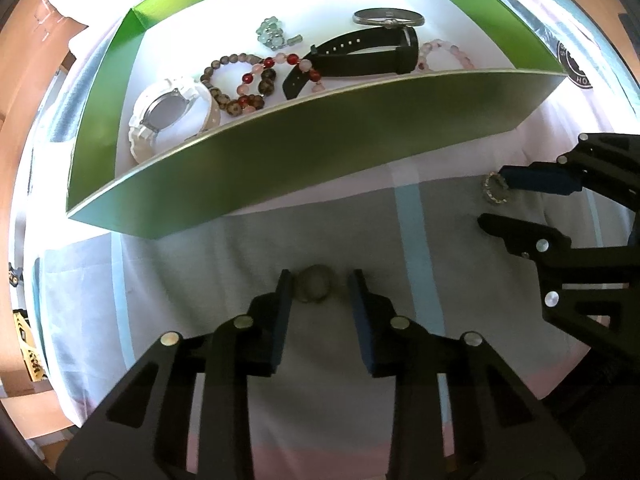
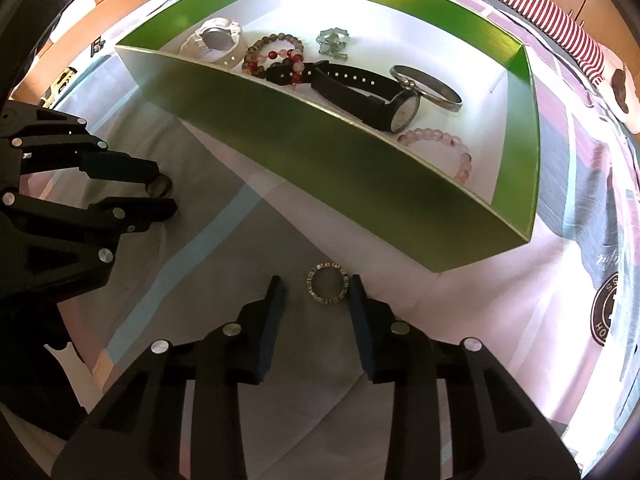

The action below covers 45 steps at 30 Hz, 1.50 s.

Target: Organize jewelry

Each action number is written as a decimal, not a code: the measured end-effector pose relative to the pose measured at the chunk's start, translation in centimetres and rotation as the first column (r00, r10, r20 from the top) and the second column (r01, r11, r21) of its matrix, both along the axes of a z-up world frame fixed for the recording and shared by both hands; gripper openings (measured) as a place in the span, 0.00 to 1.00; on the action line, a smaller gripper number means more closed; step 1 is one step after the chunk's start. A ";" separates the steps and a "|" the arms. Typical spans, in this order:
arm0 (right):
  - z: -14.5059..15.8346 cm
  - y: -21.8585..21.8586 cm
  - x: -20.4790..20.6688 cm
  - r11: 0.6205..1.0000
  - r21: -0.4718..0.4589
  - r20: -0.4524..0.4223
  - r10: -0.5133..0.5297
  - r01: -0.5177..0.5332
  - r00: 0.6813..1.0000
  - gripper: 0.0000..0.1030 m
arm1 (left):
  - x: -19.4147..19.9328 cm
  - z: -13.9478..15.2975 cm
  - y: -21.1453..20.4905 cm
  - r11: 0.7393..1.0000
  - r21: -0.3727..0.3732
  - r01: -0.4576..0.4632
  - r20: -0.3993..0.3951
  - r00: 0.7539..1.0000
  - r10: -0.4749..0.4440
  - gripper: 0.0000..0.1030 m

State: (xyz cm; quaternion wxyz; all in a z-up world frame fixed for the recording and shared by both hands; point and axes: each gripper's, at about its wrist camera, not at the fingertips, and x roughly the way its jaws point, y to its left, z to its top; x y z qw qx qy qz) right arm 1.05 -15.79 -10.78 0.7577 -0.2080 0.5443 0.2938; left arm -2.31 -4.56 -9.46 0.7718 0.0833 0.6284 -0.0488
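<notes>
A green box [image 1: 320, 160] [image 2: 340, 184] with a white floor holds a white watch [image 1: 172, 116] [image 2: 216, 40], a black watch [image 1: 360, 56] [image 2: 360, 92], bead bracelets [image 1: 248, 80] [image 2: 276, 56], a pink bracelet [image 2: 440, 140], a metal bangle [image 1: 388, 18] [image 2: 428, 88] and a pale green piece [image 1: 272, 34] [image 2: 332, 42]. My left gripper [image 1: 320, 292] [image 2: 160, 196] is open around a dull greyish ring [image 1: 314, 288] [image 2: 160, 186] on the bedsheet. My right gripper [image 2: 316, 292] [image 1: 496, 200] is open around a gold studded ring [image 2: 328, 286] [image 1: 496, 188] on the sheet.
The box stands on a bedsheet [image 1: 340, 380] with grey, pink and blue patches. A red-striped cloth [image 2: 552, 12] lies at the far right. Wooden floor or furniture [image 1: 24, 80] shows beyond the bed's left edge.
</notes>
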 end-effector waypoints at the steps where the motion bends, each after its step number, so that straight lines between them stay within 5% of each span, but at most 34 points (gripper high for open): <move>1: 0.0 0.0 -0.1 1.000 0.001 0.000 -0.001 0.001 1.000 0.33 | -0.1 0.0 -0.1 1.000 0.001 0.000 0.000 1.000 0.000 0.28; 10: -0.2 0.4 -0.9 0.999 0.022 -0.026 0.028 -0.027 0.999 0.32 | -0.2 0.1 -0.5 0.999 -0.031 -0.013 -0.005 1.000 0.012 0.28; 17: 0.4 1.6 -2.9 0.983 0.088 -0.088 0.168 -0.160 0.982 0.53 | 0.6 0.2 1.8 0.989 -0.141 -0.054 -0.026 0.998 0.050 0.33; 23: 1.2 0.8 -2.6 0.988 0.085 -0.047 0.135 -0.130 0.990 0.74 | 1.0 1.1 3.2 0.975 -0.193 -0.107 -0.021 0.994 0.105 0.61; 28: 0.0 -0.3 -1.0 0.999 0.029 -0.039 0.029 -0.028 0.999 0.78 | 1.1 0.4 3.1 0.981 -0.154 -0.116 -0.021 0.993 0.114 0.79; 35: -1.4 -0.3 -1.0 1.000 -0.011 0.086 0.028 -0.027 0.996 0.93 | 2.1 -1.6 2.6 0.983 -0.100 -0.153 -0.063 0.987 0.147 0.86; 45: -2.5 0.0 0.2 0.999 0.015 0.019 -0.041 0.041 0.999 0.97 | 2.5 -2.5 2.0 0.984 -0.083 -0.157 -0.064 0.986 0.152 0.96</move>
